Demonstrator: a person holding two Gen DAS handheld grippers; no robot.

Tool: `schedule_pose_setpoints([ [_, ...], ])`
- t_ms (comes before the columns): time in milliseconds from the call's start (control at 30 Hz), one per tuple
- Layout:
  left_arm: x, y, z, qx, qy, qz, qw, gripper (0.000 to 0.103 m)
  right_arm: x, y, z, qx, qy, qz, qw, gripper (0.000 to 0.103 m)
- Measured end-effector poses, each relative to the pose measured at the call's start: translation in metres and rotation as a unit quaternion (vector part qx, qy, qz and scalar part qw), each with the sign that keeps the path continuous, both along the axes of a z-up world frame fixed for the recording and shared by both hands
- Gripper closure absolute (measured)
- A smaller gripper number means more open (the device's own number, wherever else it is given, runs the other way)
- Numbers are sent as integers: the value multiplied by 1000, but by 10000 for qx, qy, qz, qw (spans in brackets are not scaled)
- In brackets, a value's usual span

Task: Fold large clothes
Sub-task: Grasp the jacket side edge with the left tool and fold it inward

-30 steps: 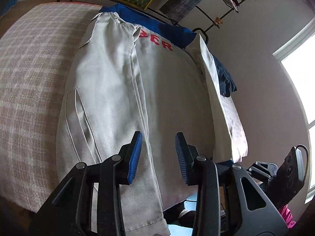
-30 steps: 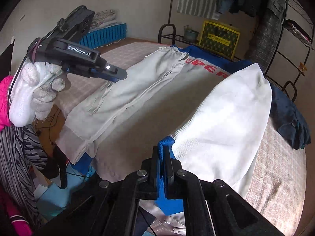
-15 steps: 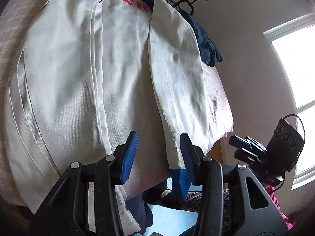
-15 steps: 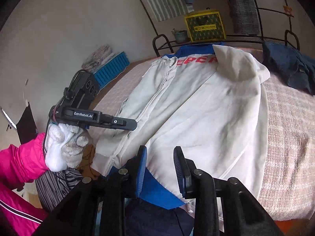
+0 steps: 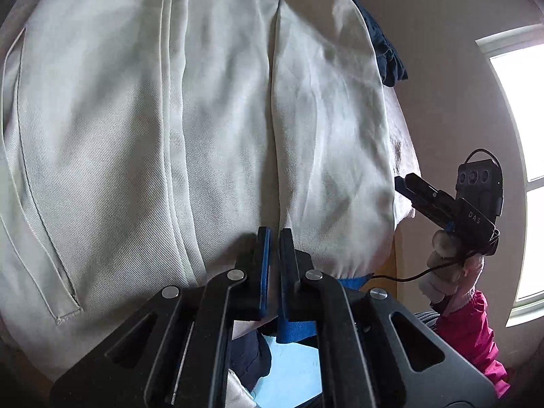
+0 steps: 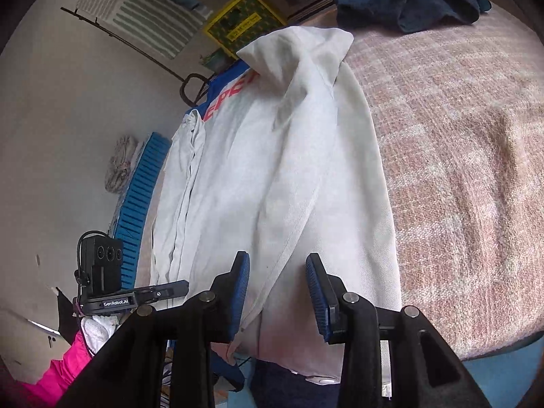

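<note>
While the jacket [image 6: 278, 183] lies flat, left hand-held gripper [image 5: 274, 238] pressed together at its hem, right hand-held gripper [image 6: 277, 289] spread above.

Daylight from a window [image 5: 523, 108] falls on pale walls [image 6: 68, 129] and a pink checked bedspread [image 6: 459, 170].

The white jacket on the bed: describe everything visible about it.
The white jacket lies flat on the pink checked bedspread, its hem at the near edge. It looks like off-white woven twill with a blue collar, blue hem band and red lettering near the top. Both side panels are folded inward, leaving a strip of the back showing. A slanted welt pocket shows on the left panel. The left hand-held gripper is shut at the hem; the right hand-held gripper hovers open.
</note>
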State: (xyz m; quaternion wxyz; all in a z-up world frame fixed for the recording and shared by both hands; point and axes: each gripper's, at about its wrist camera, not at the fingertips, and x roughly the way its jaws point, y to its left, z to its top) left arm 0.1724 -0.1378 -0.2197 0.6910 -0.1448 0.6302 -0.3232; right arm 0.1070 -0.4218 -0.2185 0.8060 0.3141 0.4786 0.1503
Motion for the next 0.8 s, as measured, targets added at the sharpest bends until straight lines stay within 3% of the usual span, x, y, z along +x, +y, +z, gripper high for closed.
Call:
schedule_pose_setpoints([
  [100,-4,5,-3,-18,-38,-15,10000,100,8,20,-8,-72,87,222,9997,73],
  [167,-8,2,0,-60,-79,-116,9999,100,13,34,-11,-152,107,441,9989,89],
  [300,-11,-1,14,-296,-83,-152,9994,97,17,49,-5,-240,-6,637,9977,98],
  [333,-6,-1,16,-388,2,-101,9992,91,17,50,-3,-252,-39,650,9976,99],
  [367,-3,-1,17,-528,60,-51,9986,67,16,50,-3,-275,-57,656,9975,100],
  [400,-2,-1,17,-599,56,-7,9982,57,17,50,-2,-304,-56,643,9975,100],
  [467,1,-8,14,-506,-9,-38,9987,57,15,45,-3,-323,-25,589,9977,100],
  [500,2,-13,10,-464,28,-94,9989,64,13,42,-3,-289,-19,559,9980,100],
  [533,3,-15,4,-527,138,-61,9985,69,13,41,-2,-281,-17,533,9982,100],
  [633,5,-6,4,-923,421,203,9946,69,12,37,3,-280,-87,526,9982,100],
  [800,9,19,22,-1246,359,528,9902,69,12,33,3,-236,-69,542,9982,100],
])
